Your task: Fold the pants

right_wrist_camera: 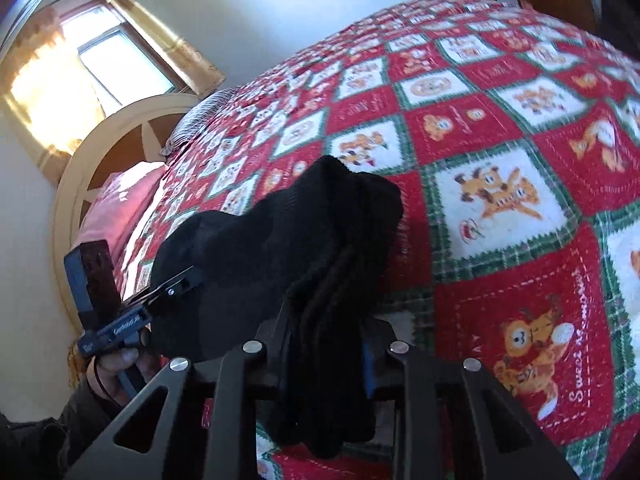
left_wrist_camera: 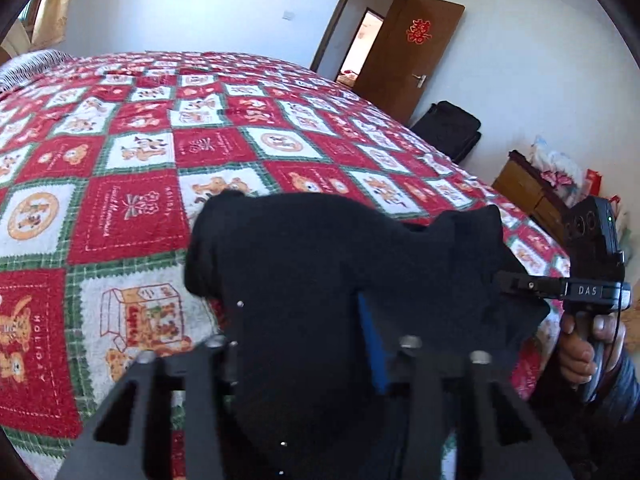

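Observation:
The black pants (left_wrist_camera: 332,264) hang bunched between my two grippers, lifted above the red, white and green quilted bedspread (left_wrist_camera: 132,208). My left gripper (left_wrist_camera: 316,336) is shut on one part of the pants; the cloth drapes over its fingers and hides the tips. My right gripper (left_wrist_camera: 516,284) shows at the right of the left wrist view, shut on the other end. In the right wrist view my right gripper (right_wrist_camera: 328,340) pinches a thick fold of the pants (right_wrist_camera: 280,248), and my left gripper (right_wrist_camera: 176,280) clamps the cloth at the left.
The bedspread (right_wrist_camera: 500,160) covers a large bed. A wooden headboard (right_wrist_camera: 80,184) and a pink pillow (right_wrist_camera: 120,200) lie at the far left. An open brown door (left_wrist_camera: 412,52), a black bag (left_wrist_camera: 448,128) and a wooden cabinet (left_wrist_camera: 524,192) stand beyond the bed's right side.

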The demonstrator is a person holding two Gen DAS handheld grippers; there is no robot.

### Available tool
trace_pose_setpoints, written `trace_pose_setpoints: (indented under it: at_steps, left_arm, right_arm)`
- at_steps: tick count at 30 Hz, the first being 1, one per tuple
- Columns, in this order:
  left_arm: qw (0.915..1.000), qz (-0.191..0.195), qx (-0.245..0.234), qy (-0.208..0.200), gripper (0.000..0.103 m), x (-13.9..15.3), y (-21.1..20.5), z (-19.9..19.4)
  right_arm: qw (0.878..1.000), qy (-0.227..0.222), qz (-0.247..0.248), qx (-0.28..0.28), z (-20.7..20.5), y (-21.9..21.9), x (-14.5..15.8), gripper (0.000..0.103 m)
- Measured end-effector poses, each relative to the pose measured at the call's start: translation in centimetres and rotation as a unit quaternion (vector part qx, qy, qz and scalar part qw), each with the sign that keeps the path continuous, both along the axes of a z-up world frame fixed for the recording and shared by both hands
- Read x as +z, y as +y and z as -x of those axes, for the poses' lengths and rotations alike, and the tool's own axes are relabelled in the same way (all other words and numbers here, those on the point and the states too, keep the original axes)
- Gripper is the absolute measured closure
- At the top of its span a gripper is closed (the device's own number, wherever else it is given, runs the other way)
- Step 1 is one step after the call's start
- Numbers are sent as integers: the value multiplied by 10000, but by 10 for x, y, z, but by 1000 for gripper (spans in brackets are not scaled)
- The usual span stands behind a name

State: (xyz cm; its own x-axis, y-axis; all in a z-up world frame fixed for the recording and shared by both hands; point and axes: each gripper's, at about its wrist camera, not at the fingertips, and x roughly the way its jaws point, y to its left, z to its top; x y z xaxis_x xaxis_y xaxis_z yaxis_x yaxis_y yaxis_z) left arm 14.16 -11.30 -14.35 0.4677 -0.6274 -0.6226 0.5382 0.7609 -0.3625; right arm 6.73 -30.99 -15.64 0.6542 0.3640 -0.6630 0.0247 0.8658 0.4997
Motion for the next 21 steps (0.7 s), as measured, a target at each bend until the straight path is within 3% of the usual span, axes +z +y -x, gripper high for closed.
trace_pose_setpoints:
  at_steps: [4, 5, 12, 17, 21]
  left_arm:
    - [9997, 163, 115, -120, 83, 14, 15, 6]
    - [9994, 229, 184, -184, 91, 21, 24, 7]
    - [9938, 371, 805, -665, 91, 67, 107, 12]
    - [9813, -82, 1665, -964, 91, 81, 184, 13]
    - [9697, -518, 2225, -863, 82, 61, 227, 6]
  right_arm:
    - [9992, -314, 79, 213, 1, 20, 32, 77]
    - [9988, -375, 120, 278, 0, 26, 39, 77]
    - [9919, -668, 214, 1054, -50, 92, 79, 77]
    - [9796, -812, -70, 1838, -115, 174, 83, 77]
    - [9721, -551, -398, 2246, -159, 228, 58, 77]
